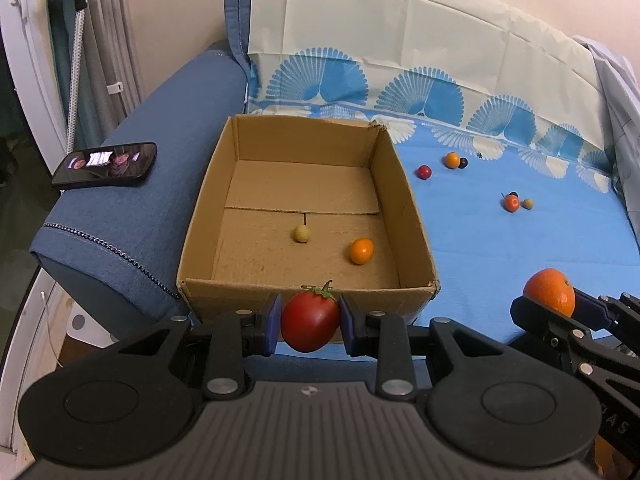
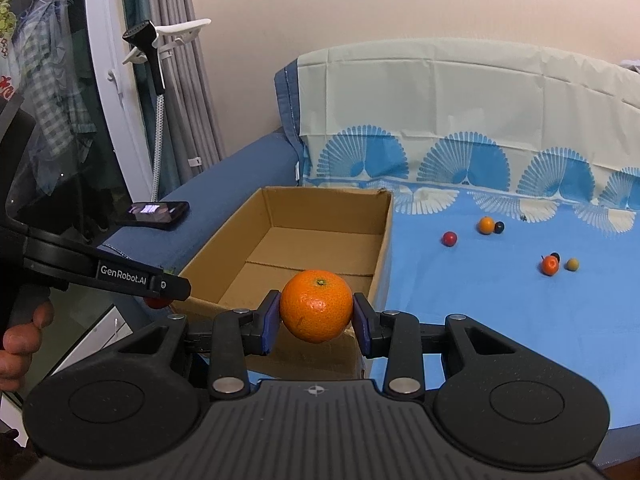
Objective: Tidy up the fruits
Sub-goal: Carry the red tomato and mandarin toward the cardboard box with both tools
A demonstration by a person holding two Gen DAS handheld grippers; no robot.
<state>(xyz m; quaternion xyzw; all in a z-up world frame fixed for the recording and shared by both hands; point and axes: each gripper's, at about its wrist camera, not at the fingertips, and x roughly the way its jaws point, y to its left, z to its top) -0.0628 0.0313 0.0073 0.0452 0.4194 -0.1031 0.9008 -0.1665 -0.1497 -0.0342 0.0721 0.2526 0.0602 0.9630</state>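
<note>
Left wrist view has the left gripper [image 1: 310, 322] at lower centre, its blue fingers [image 1: 272, 322] pinching a red tomato [image 1: 310, 322] just short of the near wall of the cardboard box [image 1: 216, 216], which sits on a blue sofa cover [image 1: 520, 240]. At the right edge the right gripper [image 1: 548, 304] pinches an orange [image 1: 550, 292], still outside the box. Letting go now would likely drop either fruit against the near wall or onto the cover, where round fruit rolls; both need carrying over the rim first, and the two grippers close together could knock each other. A hard squeeze might bruise the tomato. Only this view shows the box floor, with a small yellowish fruit [image 1: 301, 234] and a small orange fruit [image 1: 361, 251] lying apart. Right wrist view hides that floor behind the orange, yet shows a hand [image 2: 20, 340] at lower left and loose fruits [image 2: 487, 225] clearly at right.
</note>
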